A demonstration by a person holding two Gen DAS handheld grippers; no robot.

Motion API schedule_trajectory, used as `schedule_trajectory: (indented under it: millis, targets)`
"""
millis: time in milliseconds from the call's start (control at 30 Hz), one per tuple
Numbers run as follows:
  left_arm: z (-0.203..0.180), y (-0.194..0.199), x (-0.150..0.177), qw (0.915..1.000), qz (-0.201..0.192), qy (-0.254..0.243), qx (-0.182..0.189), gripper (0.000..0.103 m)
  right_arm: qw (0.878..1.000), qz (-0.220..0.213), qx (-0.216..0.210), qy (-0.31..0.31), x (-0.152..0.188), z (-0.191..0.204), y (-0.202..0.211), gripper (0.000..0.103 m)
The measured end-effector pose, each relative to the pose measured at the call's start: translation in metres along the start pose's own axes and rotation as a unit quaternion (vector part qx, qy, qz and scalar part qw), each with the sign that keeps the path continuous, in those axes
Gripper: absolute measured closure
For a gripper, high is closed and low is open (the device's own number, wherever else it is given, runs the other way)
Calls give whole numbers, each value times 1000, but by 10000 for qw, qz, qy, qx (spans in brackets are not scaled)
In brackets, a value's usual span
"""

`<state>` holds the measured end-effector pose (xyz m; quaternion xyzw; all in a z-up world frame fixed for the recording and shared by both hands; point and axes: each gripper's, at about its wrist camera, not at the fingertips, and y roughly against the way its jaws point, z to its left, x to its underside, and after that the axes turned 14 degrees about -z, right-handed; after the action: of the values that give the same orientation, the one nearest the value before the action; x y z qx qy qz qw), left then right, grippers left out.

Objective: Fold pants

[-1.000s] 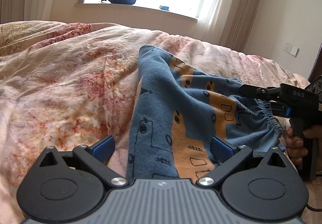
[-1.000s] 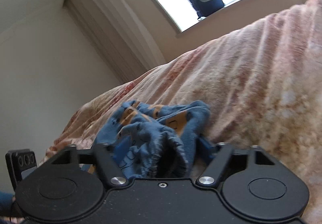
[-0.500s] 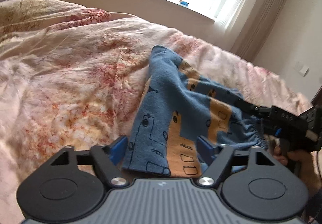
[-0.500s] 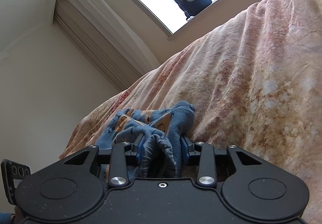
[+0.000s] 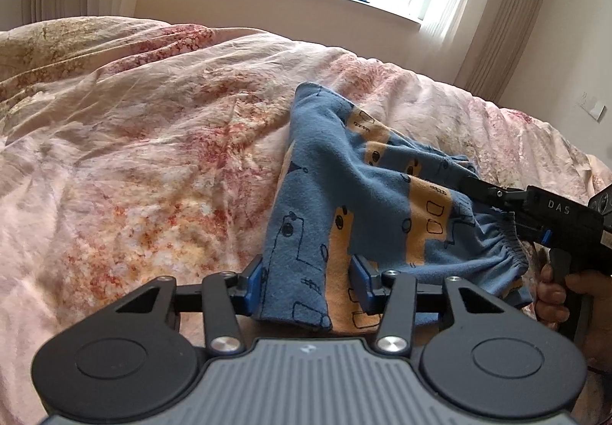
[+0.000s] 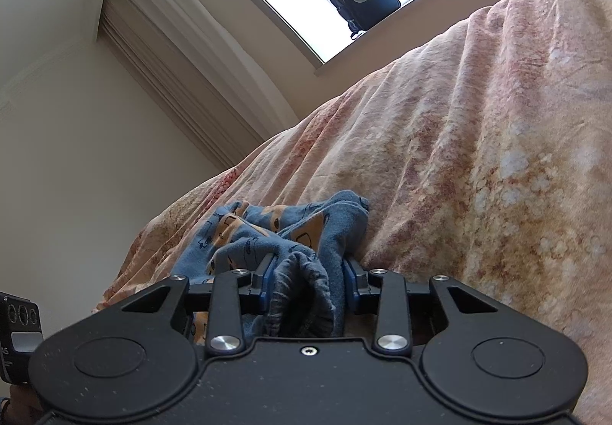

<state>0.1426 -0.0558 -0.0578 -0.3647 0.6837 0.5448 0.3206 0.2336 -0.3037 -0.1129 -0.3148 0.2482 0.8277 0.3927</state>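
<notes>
Small blue fleece pants [image 5: 367,195] with orange patches and black line drawings lie crumpled on a pink-and-cream mottled bed quilt [image 5: 153,157], the two leg cuffs toward the left camera and the elastic waistband at the right. The left gripper [image 5: 308,278], black with blue pads, is about half open and closing, both cuffs between its pads, the left pad at the fabric edge. The right gripper [image 6: 308,278], narrowed, clamps the bunched waistband, a hand [image 5: 554,295] gripping its black handle.
</notes>
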Motion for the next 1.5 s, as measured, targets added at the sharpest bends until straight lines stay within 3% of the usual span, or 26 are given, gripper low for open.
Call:
schedule_trajectory:
  millis: [167, 300, 467, 567, 1033, 1300, 1500]
  targets:
    - [-3, 1, 0, 10000, -2, -87, -40, 53, 10000, 1, 0, 11, 0, 0, 0, 65]
    - [-8, 3, -2, 9998, -8, -125, -145, 54, 9994, -22, 162, 294, 2, 10, -1, 72]
    - [-18, 8, -6, 9990, -53, -331, -283, 77, 9930, -193, 448, 1080, 7, 42, 2, 80]
    - [-24, 11, -7, 9984, -76, -472, -293, 82, 9897, -292, 489, 1315, 8, 52, 5, 81]
    - [-28, 24, -17, 9982, -278, -443, -277, 86, 9693, -589, 549, 2322, 15, 95, 15, 83]
    - [-27, 32, -30, 9977, -541, -401, -70, 86, 9478, -1048, 453, 2978, 5, 125, 25, 83]
    - [-20, 29, -54, 9944, -909, -534, -50, 86, 9319, -1249, 279, 3393, -15, 154, 10, 83]
